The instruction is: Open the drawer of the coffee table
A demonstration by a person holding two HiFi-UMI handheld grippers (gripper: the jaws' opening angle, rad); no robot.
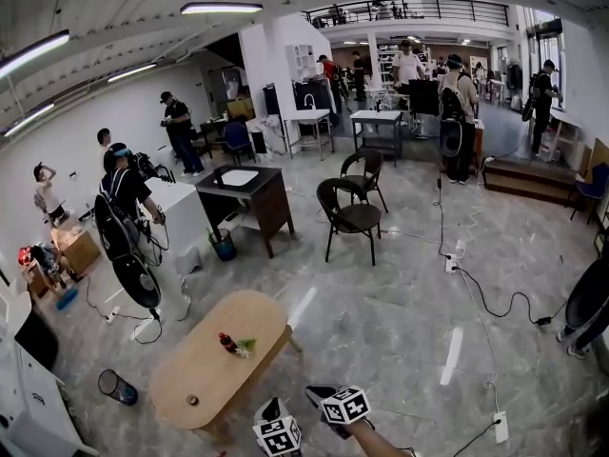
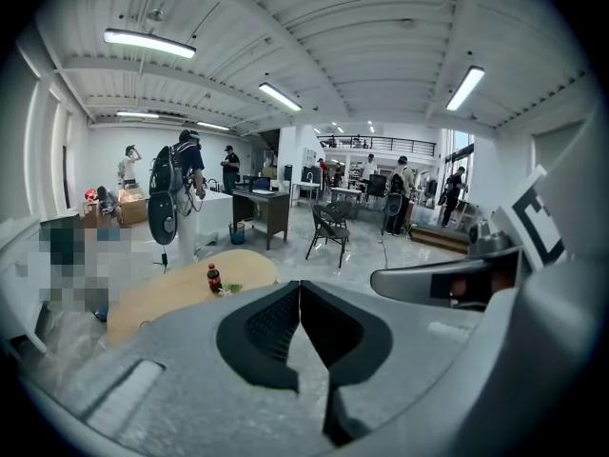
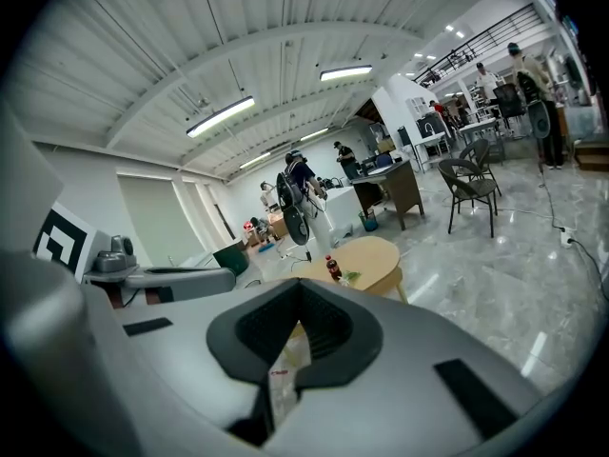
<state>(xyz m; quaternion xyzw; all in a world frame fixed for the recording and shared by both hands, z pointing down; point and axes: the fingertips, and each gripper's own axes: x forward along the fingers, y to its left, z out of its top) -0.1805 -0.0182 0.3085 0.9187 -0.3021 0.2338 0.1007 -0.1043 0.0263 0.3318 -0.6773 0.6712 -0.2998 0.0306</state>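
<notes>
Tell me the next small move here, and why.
Probably step closer to the coffee table, carrying both grippers toward its side. The left gripper and right gripper are shut and empty, the table stands apart from them, seemingly out of reach, and no drawer front shows from here.

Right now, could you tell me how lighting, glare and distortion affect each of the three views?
Head view: fisheye bends the ceiling lines; strip-light glare streaks the glossy floor, while the coffee table is evenly lit and sharp. Left gripper view: dark corners, a mosaic patch at left. Right gripper view: the room looks tilted, and the floor gleams at right.
</notes>
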